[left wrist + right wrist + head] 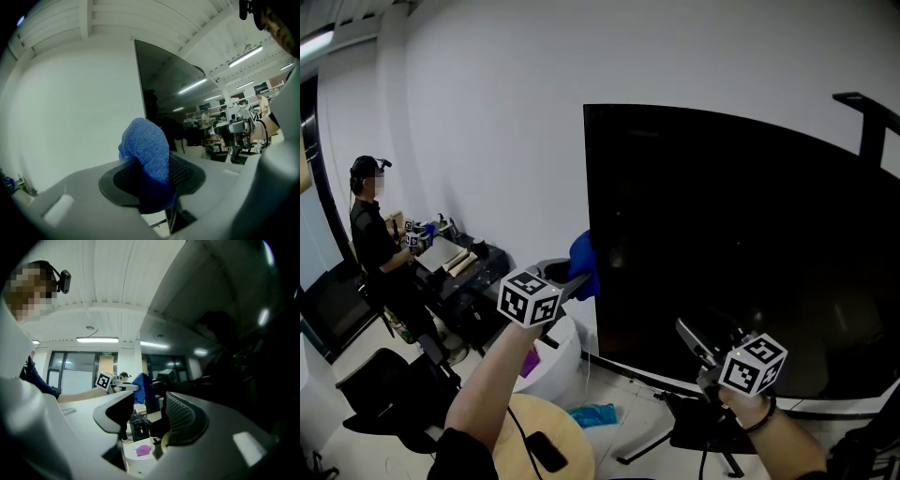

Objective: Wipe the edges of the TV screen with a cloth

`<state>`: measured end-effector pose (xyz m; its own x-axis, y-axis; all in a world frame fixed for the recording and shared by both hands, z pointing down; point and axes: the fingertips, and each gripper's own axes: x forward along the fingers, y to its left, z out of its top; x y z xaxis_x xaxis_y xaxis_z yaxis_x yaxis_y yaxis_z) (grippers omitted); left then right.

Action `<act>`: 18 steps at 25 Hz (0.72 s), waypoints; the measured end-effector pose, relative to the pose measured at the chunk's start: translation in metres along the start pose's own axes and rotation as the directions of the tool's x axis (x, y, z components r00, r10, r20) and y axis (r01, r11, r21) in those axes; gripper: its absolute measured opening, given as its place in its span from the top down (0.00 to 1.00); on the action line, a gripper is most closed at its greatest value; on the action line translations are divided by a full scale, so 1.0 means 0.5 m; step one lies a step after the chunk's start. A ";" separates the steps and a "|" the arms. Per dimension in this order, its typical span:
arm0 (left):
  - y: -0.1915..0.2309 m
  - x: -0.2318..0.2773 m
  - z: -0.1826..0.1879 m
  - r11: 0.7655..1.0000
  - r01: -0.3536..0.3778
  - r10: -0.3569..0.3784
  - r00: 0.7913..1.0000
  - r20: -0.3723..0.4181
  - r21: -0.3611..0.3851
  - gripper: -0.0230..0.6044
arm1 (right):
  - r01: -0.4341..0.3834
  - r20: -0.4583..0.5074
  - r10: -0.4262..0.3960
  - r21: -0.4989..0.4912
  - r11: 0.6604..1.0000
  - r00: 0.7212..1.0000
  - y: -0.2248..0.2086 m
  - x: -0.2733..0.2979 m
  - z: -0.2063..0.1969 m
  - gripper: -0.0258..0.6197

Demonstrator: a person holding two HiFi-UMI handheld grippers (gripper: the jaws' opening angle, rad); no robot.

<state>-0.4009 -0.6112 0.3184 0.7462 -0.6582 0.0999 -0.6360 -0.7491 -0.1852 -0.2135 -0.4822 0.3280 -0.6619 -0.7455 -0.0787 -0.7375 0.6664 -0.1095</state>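
Observation:
A large black TV screen (pixel 741 244) stands on a stand against the white wall. My left gripper (pixel 577 275) is shut on a blue cloth (pixel 584 262), which touches the screen's left edge about halfway down. In the left gripper view the blue cloth (pixel 146 154) bulges from between the jaws beside the screen's left edge (pixel 140 84). My right gripper (pixel 694 339) hovers low in front of the screen's bottom part, open and holding nothing. In the right gripper view its jaws (pixel 149 420) stand apart, and the blue cloth (pixel 140 387) shows far off.
A person (pixel 375 234) stands at a cluttered workbench (pixel 459 262) far left. Below me are a round wooden stool (pixel 548 436) with a black device, a white bin (pixel 558 361) with a purple item, a teal cloth (pixel 592 414) on the floor, and the TV stand's legs (pixel 675 436).

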 end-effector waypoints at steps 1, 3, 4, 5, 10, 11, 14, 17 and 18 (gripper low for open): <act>0.003 -0.004 0.020 1.000 -0.001 0.001 1.000 0.006 0.009 0.74 | 0.000 0.004 0.000 -0.017 1.000 1.000 0.004 -0.002 0.013 0.62; 0.010 -0.010 0.060 0.999 -0.007 0.006 1.000 0.011 0.033 0.74 | -0.005 0.012 0.006 -0.047 0.999 1.000 0.012 -0.003 0.043 0.62; 0.013 -0.012 0.080 0.999 -0.010 0.009 1.000 0.010 0.049 0.74 | -0.009 0.016 0.010 -0.062 0.998 1.000 0.016 -0.002 0.060 0.62; 0.016 -0.013 0.100 0.998 -0.013 0.012 1.000 0.008 0.067 0.74 | -0.011 0.019 0.013 -0.080 0.997 1.000 0.020 -0.001 0.077 0.62; 0.034 -0.020 0.189 0.992 -0.005 0.004 1.000 0.002 0.128 0.74 | -0.025 0.041 0.031 -0.148 0.989 0.999 0.045 0.011 0.161 0.63; 0.038 -0.022 0.208 0.991 -0.002 0.001 1.000 0.005 0.135 0.74 | -0.029 0.045 0.036 -0.152 0.988 0.998 0.050 0.014 0.175 0.63; 0.048 -0.031 0.265 0.985 0.000 -0.001 1.000 0.004 0.171 0.74 | -0.031 0.052 0.041 -0.177 0.984 0.998 0.063 0.022 0.210 0.63; 0.057 -0.034 0.315 0.976 0.004 0.000 1.000 -0.018 0.217 0.74 | -0.026 0.056 0.037 -0.195 0.980 0.998 0.066 0.028 0.239 0.63; 0.062 -0.034 0.330 0.975 0.005 0.000 1.000 -0.021 0.224 0.74 | -0.024 0.058 0.036 -0.201 0.979 0.998 0.065 0.030 0.249 0.63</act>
<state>-0.4007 -0.6106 0.1495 0.7420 -0.6594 0.1205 -0.5721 -0.7166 -0.3989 -0.2310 -0.4735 0.2000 -0.6790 -0.7207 -0.1397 -0.7336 0.6730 0.0940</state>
